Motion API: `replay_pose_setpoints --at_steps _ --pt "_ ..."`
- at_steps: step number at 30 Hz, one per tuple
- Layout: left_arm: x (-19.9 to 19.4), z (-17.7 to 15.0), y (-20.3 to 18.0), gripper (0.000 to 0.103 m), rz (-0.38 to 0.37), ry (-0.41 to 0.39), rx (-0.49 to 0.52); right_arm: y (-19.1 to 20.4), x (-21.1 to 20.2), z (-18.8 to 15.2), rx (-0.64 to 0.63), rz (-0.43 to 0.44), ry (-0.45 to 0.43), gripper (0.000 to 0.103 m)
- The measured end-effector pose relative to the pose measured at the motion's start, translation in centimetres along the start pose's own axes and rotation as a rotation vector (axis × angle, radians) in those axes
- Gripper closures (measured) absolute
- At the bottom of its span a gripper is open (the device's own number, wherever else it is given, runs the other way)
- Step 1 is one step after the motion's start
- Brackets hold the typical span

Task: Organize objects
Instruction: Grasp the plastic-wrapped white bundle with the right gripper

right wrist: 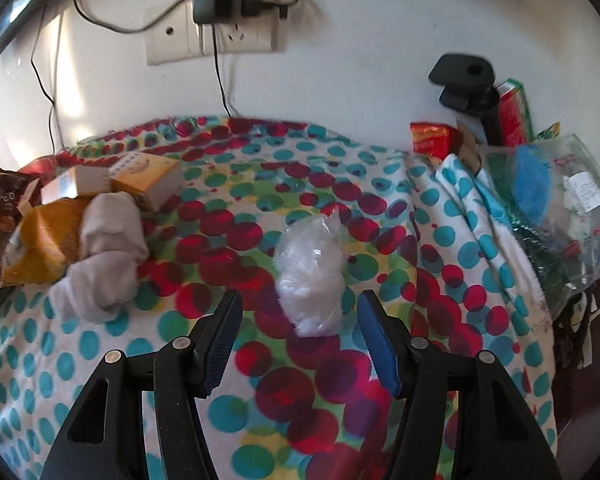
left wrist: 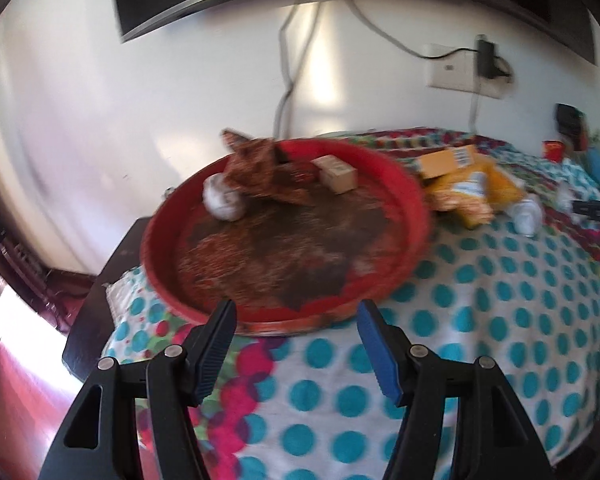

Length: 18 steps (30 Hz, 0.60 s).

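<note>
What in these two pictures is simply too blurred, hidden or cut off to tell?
- Left wrist view: the brown crumpled packet in the round red tray is motion-blurred; its print is unreadable.
- Left wrist view: the small cardboard box label is too blurred to read.
- Right wrist view: the clear plastic bag contents show only as white.

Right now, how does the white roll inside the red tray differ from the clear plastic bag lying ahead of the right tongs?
The white roll sits inside the red tray, beside a brown wrapper; the clear plastic bag lies alone on the dotted cloth. The roll looks opaque and compact; the bag is translucent, crinkled and elongated. The roll lies far from the left tongs; the bag lies just ahead of the open right tongs. Both look whitish and soft.
</note>
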State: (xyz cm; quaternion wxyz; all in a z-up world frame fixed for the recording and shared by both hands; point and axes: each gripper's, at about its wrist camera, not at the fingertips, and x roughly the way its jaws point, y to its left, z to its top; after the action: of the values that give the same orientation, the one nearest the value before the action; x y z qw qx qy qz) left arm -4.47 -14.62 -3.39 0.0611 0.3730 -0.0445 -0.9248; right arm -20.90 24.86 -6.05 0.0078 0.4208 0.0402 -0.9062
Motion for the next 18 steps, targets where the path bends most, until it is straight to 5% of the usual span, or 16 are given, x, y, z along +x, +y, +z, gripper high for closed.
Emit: replay_pose_setpoints --at_steps 18 --pt "2.3 2.4 -12.5 0.039 -0.299 0.098 0.202 -1.8 3.5 -0.1 0.066 0.095 0.014 0.048"
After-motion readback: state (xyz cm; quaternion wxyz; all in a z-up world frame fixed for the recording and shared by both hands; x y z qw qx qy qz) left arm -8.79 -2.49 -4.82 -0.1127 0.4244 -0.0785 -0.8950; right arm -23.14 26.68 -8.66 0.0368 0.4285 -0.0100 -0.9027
